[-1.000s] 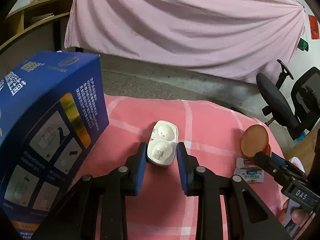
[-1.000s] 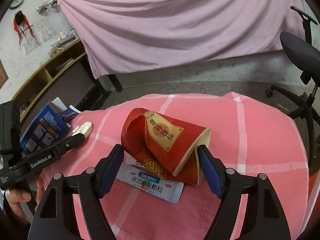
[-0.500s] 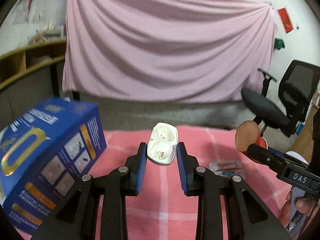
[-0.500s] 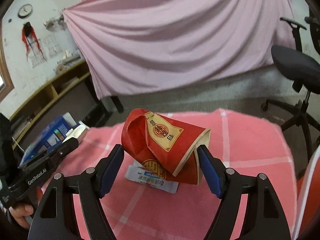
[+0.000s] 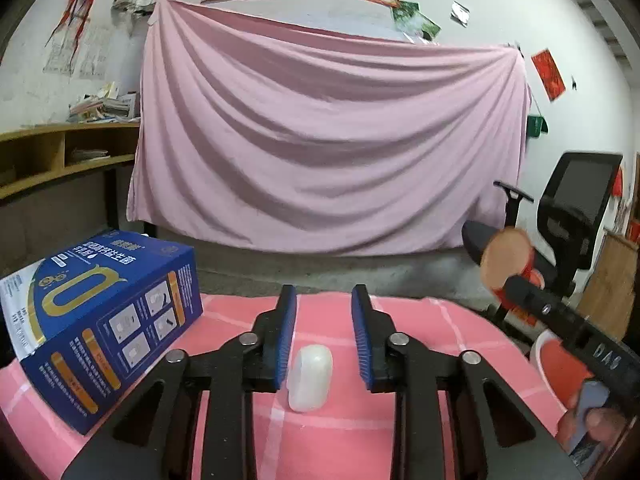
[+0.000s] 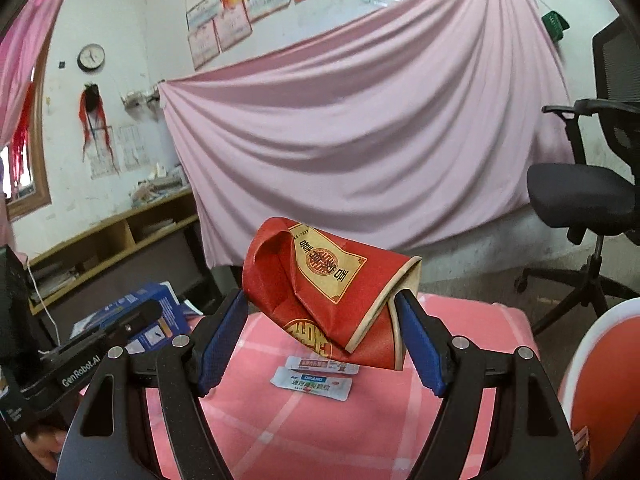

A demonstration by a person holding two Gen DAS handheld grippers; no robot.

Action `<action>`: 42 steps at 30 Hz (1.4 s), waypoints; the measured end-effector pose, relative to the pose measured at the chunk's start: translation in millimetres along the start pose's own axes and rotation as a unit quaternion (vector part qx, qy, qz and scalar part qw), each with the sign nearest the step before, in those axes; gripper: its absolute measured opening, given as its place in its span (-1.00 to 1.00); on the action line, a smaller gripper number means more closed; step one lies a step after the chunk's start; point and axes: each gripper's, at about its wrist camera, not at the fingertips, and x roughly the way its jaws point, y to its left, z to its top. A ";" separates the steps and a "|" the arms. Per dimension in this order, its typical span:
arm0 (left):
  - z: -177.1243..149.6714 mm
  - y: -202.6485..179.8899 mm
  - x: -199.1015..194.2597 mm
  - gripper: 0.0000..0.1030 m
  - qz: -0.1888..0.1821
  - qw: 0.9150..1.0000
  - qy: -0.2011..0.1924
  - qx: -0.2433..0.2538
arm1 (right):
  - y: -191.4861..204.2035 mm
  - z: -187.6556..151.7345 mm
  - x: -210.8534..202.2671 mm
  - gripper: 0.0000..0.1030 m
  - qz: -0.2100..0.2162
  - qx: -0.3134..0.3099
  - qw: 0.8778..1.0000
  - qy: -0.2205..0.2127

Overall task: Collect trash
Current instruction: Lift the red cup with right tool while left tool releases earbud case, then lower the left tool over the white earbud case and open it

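Above pink cloth (image 6: 360, 420) | right tongs (image 6: 322, 298) clamp crushed red cup (image 6: 320, 268) | left tongs (image 5: 324, 294) just narrowed, white case (image 5: 310, 378) loose

wall: pink drape (image 5: 328, 152) | shelf (image 5: 60, 160) | office chair (image 6: 592, 192)

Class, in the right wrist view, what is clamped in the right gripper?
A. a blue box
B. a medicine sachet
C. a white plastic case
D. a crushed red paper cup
D: the right gripper has both pads pressed against the crushed red paper cup, which hangs clear above the pink checked cloth.
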 end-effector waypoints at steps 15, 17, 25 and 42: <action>-5.9 -16.6 41.4 -0.45 -0.005 0.992 0.128 -0.020 | -2.0 -7.1 -0.7 0.46 -0.008 0.001 0.999 0.038; -7.6 -12.2 55.1 -0.45 -0.003 0.986 0.161 -0.036 | -3.1 -8.3 4.2 0.46 -0.013 0.002 0.999 0.051; -13.4 -4.5 99.2 -0.45 -0.001 0.967 0.245 -0.067 | -15.3 -13.0 16.6 0.46 -0.027 0.026 0.995 0.093; -12.6 -13.2 119.3 -0.55 0.002 0.965 0.258 -0.051 | -14.8 -12.7 18.2 0.46 -0.028 0.026 0.995 0.097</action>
